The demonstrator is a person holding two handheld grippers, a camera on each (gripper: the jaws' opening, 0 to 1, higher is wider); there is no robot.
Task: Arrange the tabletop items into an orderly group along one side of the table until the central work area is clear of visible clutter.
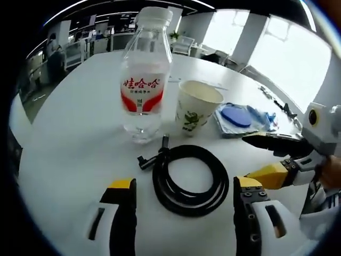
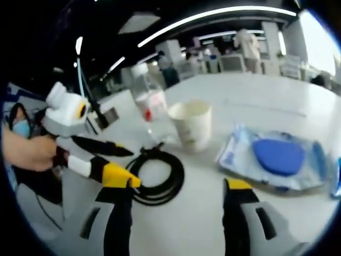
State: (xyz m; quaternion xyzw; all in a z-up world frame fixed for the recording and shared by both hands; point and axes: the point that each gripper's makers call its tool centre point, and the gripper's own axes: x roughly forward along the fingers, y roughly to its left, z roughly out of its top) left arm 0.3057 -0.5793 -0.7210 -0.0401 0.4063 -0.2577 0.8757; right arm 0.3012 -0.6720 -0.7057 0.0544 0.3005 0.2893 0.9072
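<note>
A clear water bottle [image 1: 141, 80] with a red and white label stands on the white table [image 1: 69, 138]; it is also in the right gripper view [image 2: 149, 104]. Right of it stands a paper cup [image 1: 196, 106] [image 2: 192, 125]. A coiled black cable [image 1: 190, 178] [image 2: 157, 178] lies in front of both. My left gripper [image 1: 185, 186] is open, its jaws on either side of the coil's near part. My right gripper [image 2: 180, 192] is open over bare table, right of the coil. A blue pad in a clear packet [image 1: 240, 117] [image 2: 277, 157] lies right of the cup.
The right gripper [image 1: 246, 156] comes in from the right, close to the coil. The left gripper [image 2: 133, 168] comes in from the left with a hand [image 2: 26, 149] behind it. Small dark items [image 1: 277, 101] lie far right. Office desks and people stand behind.
</note>
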